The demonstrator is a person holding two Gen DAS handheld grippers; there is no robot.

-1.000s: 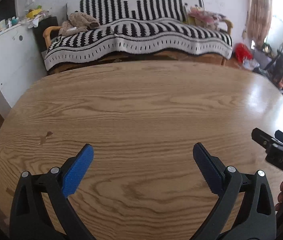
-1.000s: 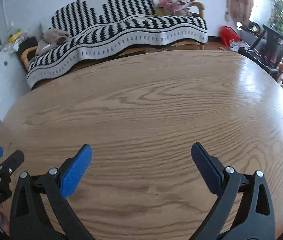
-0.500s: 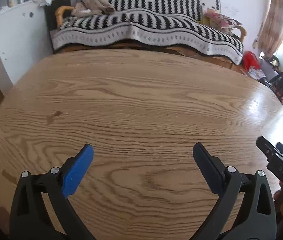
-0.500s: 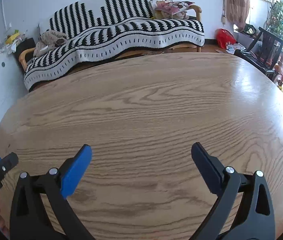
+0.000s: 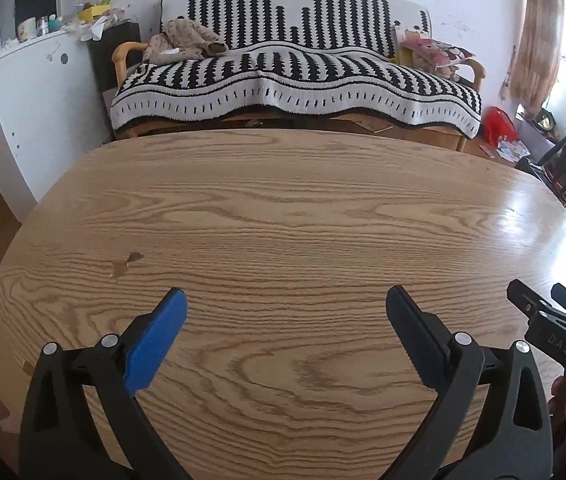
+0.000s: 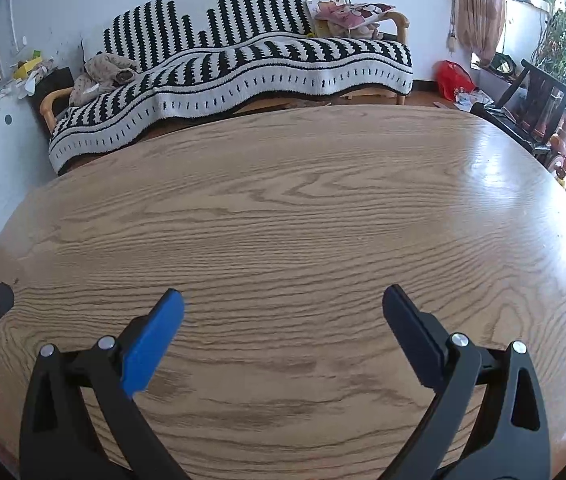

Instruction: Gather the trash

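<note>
Both tools stand wide open and empty: my left gripper [image 5: 285, 300] and right gripper [image 6: 283, 300] hover over the near part of the wooden table [image 5: 283, 208]. No trash shows on it, so I cannot give its place, heading or long axis. Risk, as I judge it: closing on nothing, or my grippers knocking together.

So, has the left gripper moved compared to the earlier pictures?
Yes. The left gripper swung left half a second ago, then turned back right. Judged against the striped sofa, it now faces nearly the same way as a second ago.
</note>
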